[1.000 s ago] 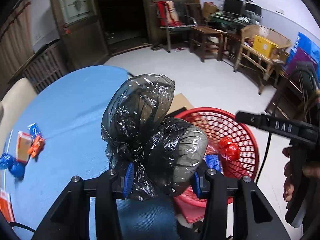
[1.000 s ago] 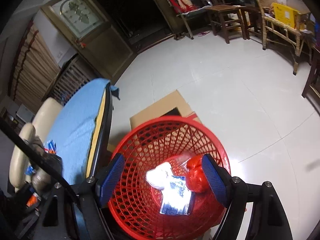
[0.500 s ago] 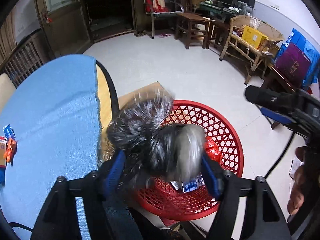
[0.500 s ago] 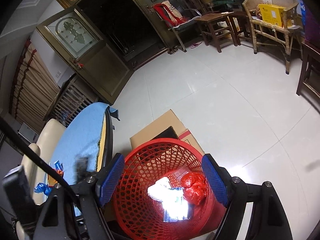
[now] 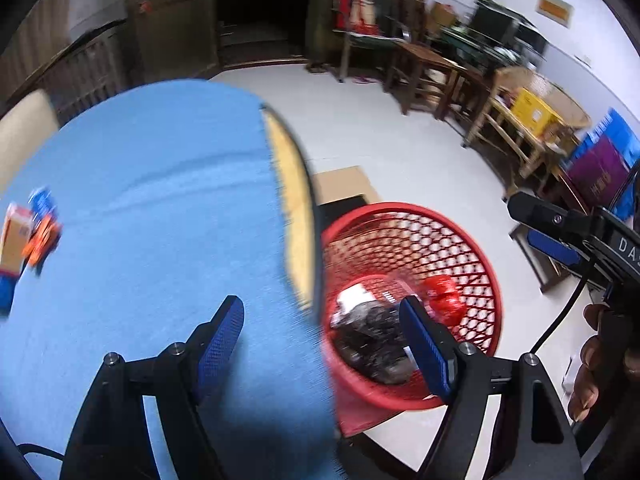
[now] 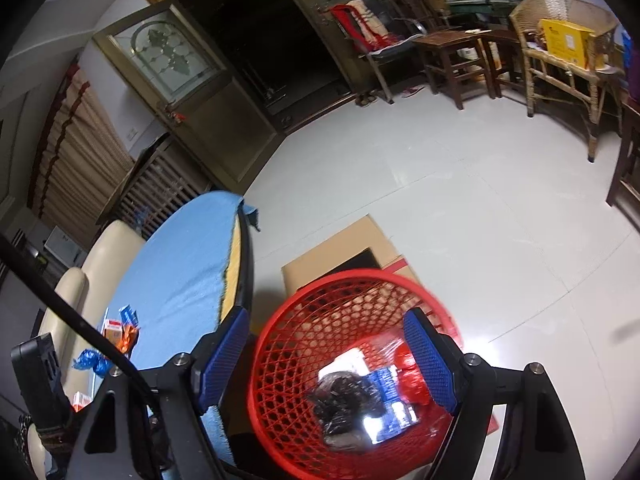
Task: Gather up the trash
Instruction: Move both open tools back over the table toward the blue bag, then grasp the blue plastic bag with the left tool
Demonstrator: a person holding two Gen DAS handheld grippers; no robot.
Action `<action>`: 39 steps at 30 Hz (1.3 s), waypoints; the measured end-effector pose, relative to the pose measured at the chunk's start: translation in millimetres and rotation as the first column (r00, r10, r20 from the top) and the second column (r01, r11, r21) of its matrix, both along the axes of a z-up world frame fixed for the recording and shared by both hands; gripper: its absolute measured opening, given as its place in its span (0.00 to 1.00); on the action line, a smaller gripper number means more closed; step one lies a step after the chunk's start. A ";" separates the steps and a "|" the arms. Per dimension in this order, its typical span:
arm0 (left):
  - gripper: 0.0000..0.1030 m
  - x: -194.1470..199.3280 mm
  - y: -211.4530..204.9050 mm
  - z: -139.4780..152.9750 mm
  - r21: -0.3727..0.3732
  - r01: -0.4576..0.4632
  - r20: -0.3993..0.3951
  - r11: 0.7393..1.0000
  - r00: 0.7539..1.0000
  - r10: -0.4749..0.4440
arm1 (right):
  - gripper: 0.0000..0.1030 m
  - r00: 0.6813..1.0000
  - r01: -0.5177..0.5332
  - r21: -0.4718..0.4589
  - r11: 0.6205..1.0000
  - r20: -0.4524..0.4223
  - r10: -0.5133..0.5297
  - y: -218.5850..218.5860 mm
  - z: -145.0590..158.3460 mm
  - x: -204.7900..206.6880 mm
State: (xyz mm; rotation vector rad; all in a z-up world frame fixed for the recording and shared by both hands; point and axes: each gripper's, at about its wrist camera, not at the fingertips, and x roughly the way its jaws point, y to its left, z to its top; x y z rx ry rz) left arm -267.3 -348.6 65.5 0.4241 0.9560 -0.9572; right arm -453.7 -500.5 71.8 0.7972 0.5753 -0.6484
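Blue-clothed table (image 5: 152, 184) edges the red basket (image 6: 280, 364) holding a black bag (image 6: 344, 404). Left gripper (image 5: 320, 344) jaws are opening, empty; right gripper (image 6: 326, 360) spread, empty. Only the left view shows a hand (image 5: 604, 360).

Blue-clothed table (image 5: 160, 200), wrappers (image 5: 32, 232) on it, red basket (image 6: 280, 360) on floor (image 6: 440, 200)

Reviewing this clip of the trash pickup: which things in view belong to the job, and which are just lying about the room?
Part of the job:
- red basket
- black bag inside it, with other scraps
- wrappers on the blue table
- left gripper, jaws opening, nothing between them
- right gripper, open

Just lying about:
- cardboard box
- wicker bench
- yellow box
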 end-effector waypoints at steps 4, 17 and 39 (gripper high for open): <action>0.78 26.6 42.0 -1.0 -0.005 -0.117 -0.001 0.993 0.993 0.117 | 0.80 0.997 -0.077 0.003 0.997 -0.017 0.077 15.1 -3.0 28.9; 0.78 136.0 188.5 4.2 -0.069 -0.461 0.010 0.885 0.886 0.463 | 0.80 0.949 -0.307 -0.018 0.952 -0.079 0.304 95.1 -4.3 110.0; 0.78 309.1 266.7 -30.1 -0.133 -0.655 -0.032 0.744 0.753 0.658 | 0.80 0.896 -0.416 -0.072 0.907 -0.206 0.394 150.7 4.5 163.6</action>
